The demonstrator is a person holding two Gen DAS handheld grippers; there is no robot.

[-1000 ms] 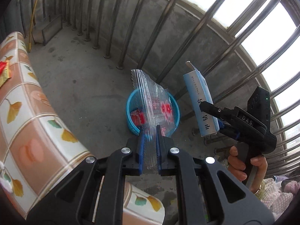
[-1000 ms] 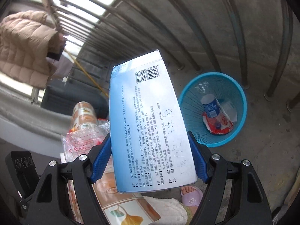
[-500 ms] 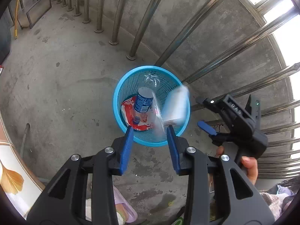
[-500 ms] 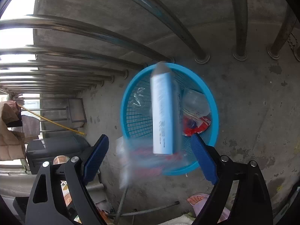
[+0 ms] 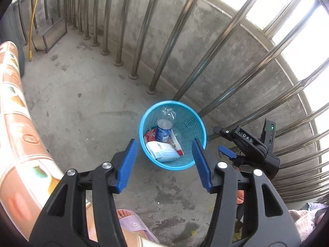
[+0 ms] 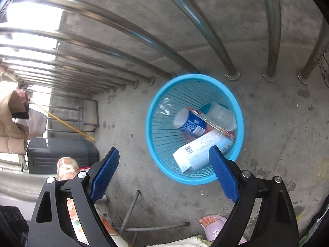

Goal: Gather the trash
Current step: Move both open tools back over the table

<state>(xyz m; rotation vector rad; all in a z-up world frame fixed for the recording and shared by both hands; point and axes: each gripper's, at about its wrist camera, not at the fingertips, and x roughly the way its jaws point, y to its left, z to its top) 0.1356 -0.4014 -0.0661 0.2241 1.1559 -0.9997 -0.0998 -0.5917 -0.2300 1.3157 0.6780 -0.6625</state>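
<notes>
Left gripper [image 5: 166, 162] sits low in the frame, blue pads spreading wider with nothing between them, and the basket [image 5: 200, 127] shows through the gap. Right gripper [image 5: 223, 142] pokes in from the right edge of that view, just beside the basket's rim. From its own camera the right gripper [image 6: 164, 174] is spread wide too, jaws empty, the right pad overlapping the basket's [image 6: 151, 123] lower rim in the picture.

Trash is all down in the blue mesh basket: a white and pale-blue box [image 6: 200, 151] lies slanted along the bottom, a blue-labelled cup [image 6: 190, 121] on its side above it, a clear cup [image 6: 222, 115] at upper right, a red wrapper [image 5: 151, 134] tucked underneath. Clear plastic [image 6: 163, 108] glints against the left wall.

Basket stands on the concrete floor [image 5: 82, 107], close to the steel railing [image 5: 170, 41]. Tiled counter edge [image 5: 18, 123] curves down the left of the left view. A foot in a lilac slipper [image 6: 211, 224] shows at bottom centre-right.
</notes>
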